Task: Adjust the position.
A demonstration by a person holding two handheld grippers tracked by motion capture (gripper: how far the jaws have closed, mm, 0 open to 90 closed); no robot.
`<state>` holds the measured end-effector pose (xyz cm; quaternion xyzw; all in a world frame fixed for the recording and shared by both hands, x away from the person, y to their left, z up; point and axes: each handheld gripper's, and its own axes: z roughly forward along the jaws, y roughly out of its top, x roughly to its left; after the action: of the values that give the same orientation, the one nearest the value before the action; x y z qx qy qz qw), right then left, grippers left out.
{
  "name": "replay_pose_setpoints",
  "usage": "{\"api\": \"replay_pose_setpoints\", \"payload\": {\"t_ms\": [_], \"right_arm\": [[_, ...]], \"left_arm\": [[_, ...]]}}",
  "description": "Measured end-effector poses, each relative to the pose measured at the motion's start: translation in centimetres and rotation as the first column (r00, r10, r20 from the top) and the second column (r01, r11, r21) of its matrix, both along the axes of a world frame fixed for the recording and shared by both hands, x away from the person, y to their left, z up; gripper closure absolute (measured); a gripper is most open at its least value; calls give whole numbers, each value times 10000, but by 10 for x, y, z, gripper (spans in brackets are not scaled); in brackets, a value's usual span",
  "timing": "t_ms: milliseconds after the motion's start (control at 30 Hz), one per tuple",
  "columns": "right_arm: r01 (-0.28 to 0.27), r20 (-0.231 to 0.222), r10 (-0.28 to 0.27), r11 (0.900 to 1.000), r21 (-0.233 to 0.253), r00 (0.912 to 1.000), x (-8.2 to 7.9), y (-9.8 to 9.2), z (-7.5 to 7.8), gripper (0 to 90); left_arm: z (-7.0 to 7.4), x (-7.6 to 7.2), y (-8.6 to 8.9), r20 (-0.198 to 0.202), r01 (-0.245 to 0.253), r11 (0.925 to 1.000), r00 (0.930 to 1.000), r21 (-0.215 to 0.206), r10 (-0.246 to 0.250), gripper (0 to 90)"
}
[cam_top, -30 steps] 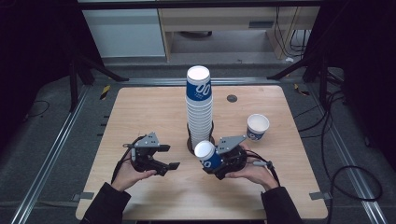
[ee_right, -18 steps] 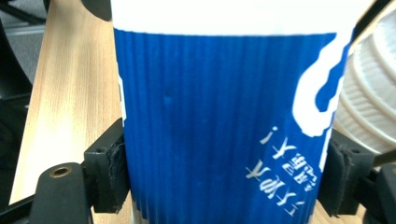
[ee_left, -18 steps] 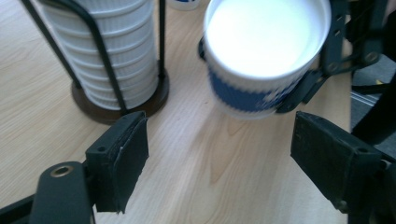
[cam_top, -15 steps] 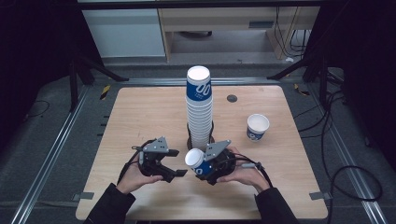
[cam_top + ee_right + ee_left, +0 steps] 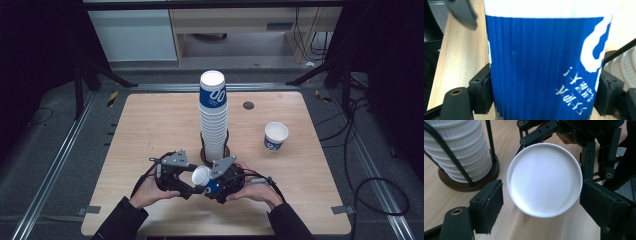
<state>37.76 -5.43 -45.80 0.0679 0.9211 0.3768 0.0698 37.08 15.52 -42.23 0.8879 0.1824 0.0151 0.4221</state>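
A blue-and-white ribbed paper cup [image 5: 202, 177] is tipped on its side near the table's front, with my right gripper [image 5: 209, 186] shut on its blue wall [image 5: 544, 62]. The right gripper [image 5: 544, 97] has one pad on each side of the cup. The cup's white open mouth [image 5: 545, 178] faces my left gripper [image 5: 544, 205], which is open with its jaws standing either side of the rim. In the high view the left gripper [image 5: 189, 186] sits just left of the cup. A tall stack of the same cups [image 5: 213, 112] rises just behind both grippers.
The stack stands in a dark round wire holder [image 5: 215, 150] at mid-table. One single cup [image 5: 276, 136] stands upright at the right. A small dark disc [image 5: 248, 105] lies at the back. Metal rails and cables run beside the wooden table [image 5: 125, 130].
The two grippers have closed in on each other at the table's front. The held cup moved left and tipped over, so its mouth now points at the left gripper.
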Motion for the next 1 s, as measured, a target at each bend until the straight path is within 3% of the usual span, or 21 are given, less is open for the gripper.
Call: {"api": "replay_pose_setpoints", "payload": {"t_ms": [233,600,833,1000], "right_arm": [[-172,103,173,9998,-70,9998,-2,3,-1,205],[-248,91,249,9996,-140,9996,-3,5,-1,196],[-45,-29,46,9992,401,10000,-2,4,2,90],[255,-93,-250,9980,580,9996,0,-4,7,68]], "left_arm": [[-4,-1,-7,-66,269,9993,9996,257,-267,216],[-5,0,-7,-182,250,9994,9995,229,-245,262],[-4,0,-5,-155,219,9996,9996,152,-216,264],[1,3,4,-30,-10,10000,10000,-41,10,264]]}}
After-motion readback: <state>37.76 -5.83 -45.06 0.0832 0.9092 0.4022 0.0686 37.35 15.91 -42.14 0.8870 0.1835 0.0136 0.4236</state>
